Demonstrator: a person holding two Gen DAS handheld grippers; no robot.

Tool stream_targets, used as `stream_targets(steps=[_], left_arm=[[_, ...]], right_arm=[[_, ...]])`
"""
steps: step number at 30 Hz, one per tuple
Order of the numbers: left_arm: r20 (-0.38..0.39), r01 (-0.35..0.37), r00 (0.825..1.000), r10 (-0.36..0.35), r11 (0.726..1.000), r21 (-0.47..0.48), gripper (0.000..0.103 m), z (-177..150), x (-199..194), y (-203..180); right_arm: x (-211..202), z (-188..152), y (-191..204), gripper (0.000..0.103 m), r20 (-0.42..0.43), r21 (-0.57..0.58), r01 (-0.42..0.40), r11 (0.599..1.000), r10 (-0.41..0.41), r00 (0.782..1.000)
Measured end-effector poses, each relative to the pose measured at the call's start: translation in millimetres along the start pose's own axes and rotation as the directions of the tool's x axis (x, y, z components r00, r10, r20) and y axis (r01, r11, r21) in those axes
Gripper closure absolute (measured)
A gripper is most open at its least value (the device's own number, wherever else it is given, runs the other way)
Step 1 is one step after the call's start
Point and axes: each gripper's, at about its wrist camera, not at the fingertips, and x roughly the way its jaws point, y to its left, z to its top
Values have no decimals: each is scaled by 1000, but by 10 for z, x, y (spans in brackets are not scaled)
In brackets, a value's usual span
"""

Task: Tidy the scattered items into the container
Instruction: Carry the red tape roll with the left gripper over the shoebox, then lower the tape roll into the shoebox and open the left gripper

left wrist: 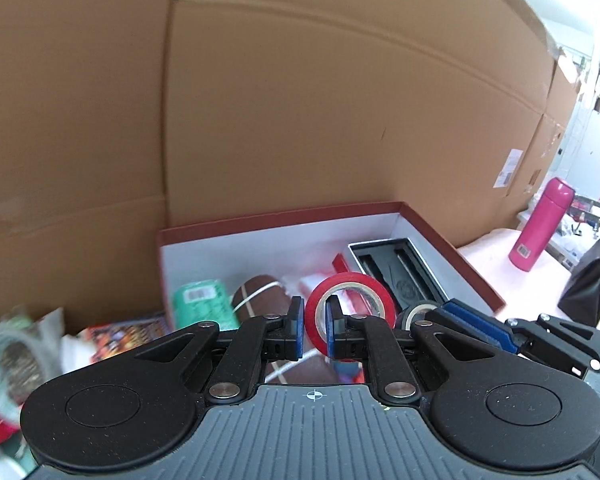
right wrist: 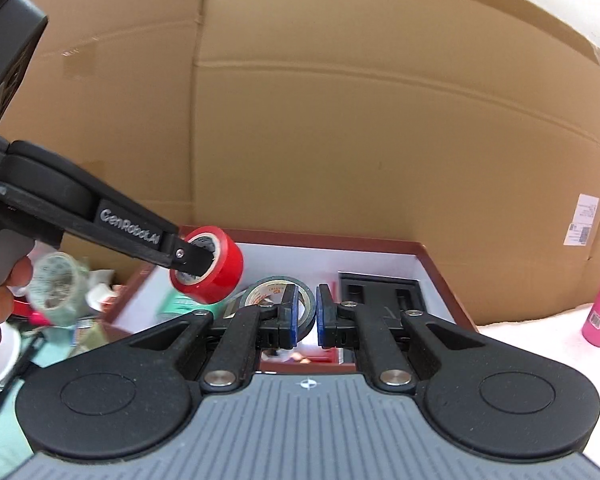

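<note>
over the box (left wrist: 452,240), two rolls of tape in the air, one per gripper. left gripper (left wrist: 314,330) clamped across the wall of the red tape (left wrist: 350,312): one blue pad on the outside face, the other inside the core. right gripper (right wrist: 307,316) clamped the same way on the grey tape (right wrist: 276,294), one pad through the hole, one on the outer band.

handling, as a judgement: both rolls light, stiff enough to take a firm pinch through the wall, no crush risk. outer band smooth vinyl, likely a bit slick, so grip through the core better than around the outside. round, so likely to roll or tip once dropped; best let go low over a bare patch of the box floor.

pose: red tape on edge, hole axis running roughly across the left gripper's fingers, tilted somewhat; from the right wrist view, open end facing left and toward the camera. no true long axis, being a short ring. grey tape also on edge, hole facing left and slightly toward the right camera.

inside the box already: green can (left wrist: 204,300), brown ball (left wrist: 264,292), black tray (left wrist: 404,264) at the right side. loose clutter left of the box, blurred. pink bottle (left wrist: 540,224) well apart on the right.
</note>
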Motion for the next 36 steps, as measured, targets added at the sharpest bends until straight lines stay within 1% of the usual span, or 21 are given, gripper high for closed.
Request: stream_targets(steps=[3, 6, 12, 14, 15, 17, 19, 20, 21, 22, 23, 24, 25, 26, 27, 28, 30, 33, 36], left_arm=[[-30, -2, 1000, 2, 1000, -4, 97, 75, 251, -9], [-58, -9, 998, 9, 1000, 4, 96, 98, 470, -33], [-92, -21, 996, 21, 1000, 2, 95, 109, 731, -28], [-92, -21, 996, 21, 1000, 9, 84, 113, 761, -27], [-92, -18, 996, 19, 1000, 12, 70, 114, 766, -28], [-91, -23, 996, 24, 1000, 15, 65, 104, 764, -42], [-82, -22, 996, 23, 1000, 18, 50, 94, 742, -54], [-76, -23, 997, 24, 1000, 16, 46, 91, 722, -54], [-69, -26, 997, 27, 1000, 15, 38, 89, 700, -57], [-62, -26, 998, 27, 1000, 15, 34, 89, 674, -61], [-55, -22, 998, 23, 1000, 16, 34, 88, 647, -64], [-50, -16, 999, 17, 1000, 16, 31, 87, 620, -67], [-47, -10, 999, 11, 1000, 15, 24, 84, 591, -71], [-43, -5, 999, 5, 1000, 12, 19, 75, 559, -73], [-36, -3, 999, 3, 1000, 6, 11, 60, 521, -61], [-26, -3, 1000, 3, 1000, 2, 6, 40, 480, -65], [-7, -3, 1000, 3, 1000, 9, 5, 3, 402, -82], [5, -21, 1000, 21, 999, 37, 2, -38, 333, -122], [17, -41, 999, 40, 997, 64, 1, -35, 342, -233]], right_arm=[[213, -43, -74, 93, -21, -13, 11, 1000, -11, 1000], [390, -102, -123, 93, -46, -25, 5, 1000, -6, 999], [628, -157, -89, 92, -76, -71, 2, 997, -7, 997], [624, -184, -71, 92, -75, -83, 9, 997, -15, 997], [623, -195, -72, 91, -74, -86, 11, 996, -17, 997], [631, -197, -84, 91, -73, -84, 8, 996, -14, 997], [627, -188, -92, 84, -72, -86, 12, 996, -18, 997], [616, -183, -94, 74, -68, -90, 16, 996, -23, 997], [602, -181, -88, 59, -62, -96, 21, 995, -28, 998], [584, -177, -79, 53, -52, -105, 29, 994, -35, 998], [559, -176, -68, 49, -40, -114, 40, 993, -44, 998], [534, -173, -59, 48, -29, -122, 47, 991, -51, 998], [508, -168, -53, 46, -23, -125, 51, 991, -54, 998], [482, -165, -50, 40, -18, -123, 51, 991, -54, 998], [458, -162, -47, 32, -11, -120, 51, 991, -53, 999], [431, -162, -41, 29, -4, -120, 53, 991, -54, 999], [378, -174, -10, 18, 11, -131, 57, 990, -56, 998], [318, -200, 35, 8, 21, -148, 61, 987, -59, 998], [321, -175, 37, 5, 19, -137, 49, 989, -47, 999]])
